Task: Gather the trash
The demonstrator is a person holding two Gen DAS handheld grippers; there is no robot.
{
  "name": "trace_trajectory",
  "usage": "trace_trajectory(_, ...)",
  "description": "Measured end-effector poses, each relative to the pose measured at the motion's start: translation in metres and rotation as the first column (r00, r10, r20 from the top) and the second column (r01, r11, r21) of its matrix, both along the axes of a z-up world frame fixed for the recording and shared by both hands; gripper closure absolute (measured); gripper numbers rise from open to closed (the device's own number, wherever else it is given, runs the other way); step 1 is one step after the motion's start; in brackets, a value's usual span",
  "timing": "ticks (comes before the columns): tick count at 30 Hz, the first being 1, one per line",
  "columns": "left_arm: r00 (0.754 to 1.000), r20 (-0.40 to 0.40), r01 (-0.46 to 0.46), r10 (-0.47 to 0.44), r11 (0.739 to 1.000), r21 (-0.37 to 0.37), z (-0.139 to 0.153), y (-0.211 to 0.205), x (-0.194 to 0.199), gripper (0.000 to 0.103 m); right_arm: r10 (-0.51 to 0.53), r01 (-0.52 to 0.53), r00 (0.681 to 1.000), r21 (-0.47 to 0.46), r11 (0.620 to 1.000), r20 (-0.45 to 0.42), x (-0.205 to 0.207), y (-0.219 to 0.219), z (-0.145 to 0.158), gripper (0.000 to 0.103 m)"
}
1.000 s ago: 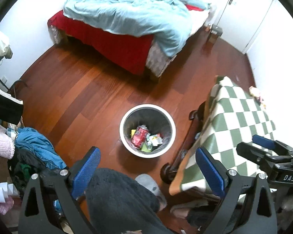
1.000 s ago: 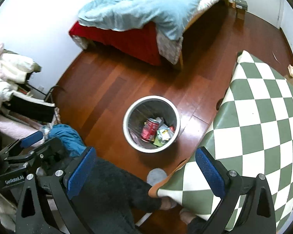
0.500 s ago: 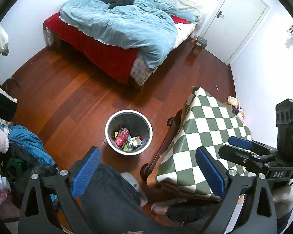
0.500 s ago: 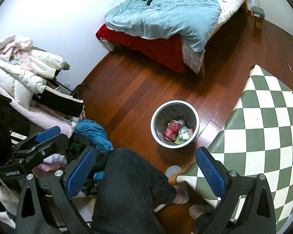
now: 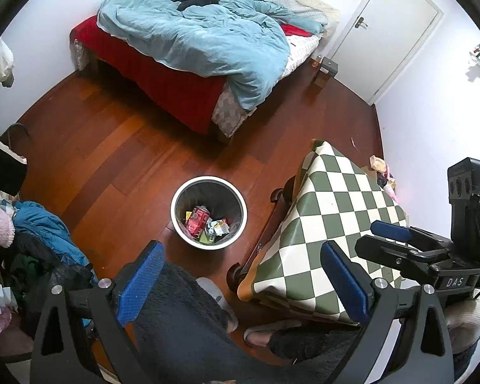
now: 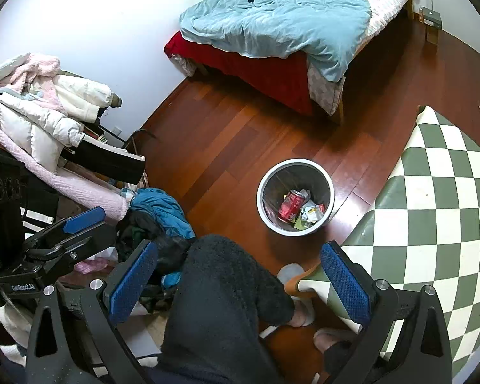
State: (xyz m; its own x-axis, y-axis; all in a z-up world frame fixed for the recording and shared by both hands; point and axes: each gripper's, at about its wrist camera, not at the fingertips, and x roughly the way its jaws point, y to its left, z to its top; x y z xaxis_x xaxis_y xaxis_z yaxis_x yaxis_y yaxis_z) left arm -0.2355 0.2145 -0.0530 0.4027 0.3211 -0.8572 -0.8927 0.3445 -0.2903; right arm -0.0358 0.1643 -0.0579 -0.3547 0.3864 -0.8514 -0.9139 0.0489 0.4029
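Observation:
A round metal bin (image 5: 180, 192) stands on the wood floor; it also shows in the right wrist view (image 6: 262, 185). It holds a red can (image 5: 197, 218) (image 6: 290, 209) and paper scraps. My left gripper (image 5: 243, 278) is open and empty, held high above the floor. My right gripper (image 6: 238, 280) is open and empty too. Each gripper shows in the other's view, the right one (image 5: 396, 240) at the right, the left one (image 6: 80, 227) at the left. Small litter (image 5: 379, 164) lies on the floor by the far wall.
A green-and-white checkered table (image 5: 336, 224) (image 6: 438, 198) stands right of the bin. A bed with a blue duvet (image 5: 208, 38) (image 6: 278, 22) is behind. Piled clothes (image 6: 38, 112) (image 5: 41, 227) sit at the left. A white door (image 5: 390, 28) is at the back right. The person's legs (image 6: 220, 304) are below.
Both grippers have risen and pulled back from the bin, so it looks smaller and more of the room shows. Both stay open and empty.

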Motion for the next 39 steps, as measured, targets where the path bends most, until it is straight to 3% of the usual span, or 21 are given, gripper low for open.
trace_trajectory(39, 0.999, 0.038, 0.025, -0.024, 0.999, -0.025, 0.0017, -0.006, 0.0046, 0.002, 0.028, -0.029, 0.999, -0.024, 0.999, -0.029, -0.0001, -0.0039, 0.0013, 0.0)
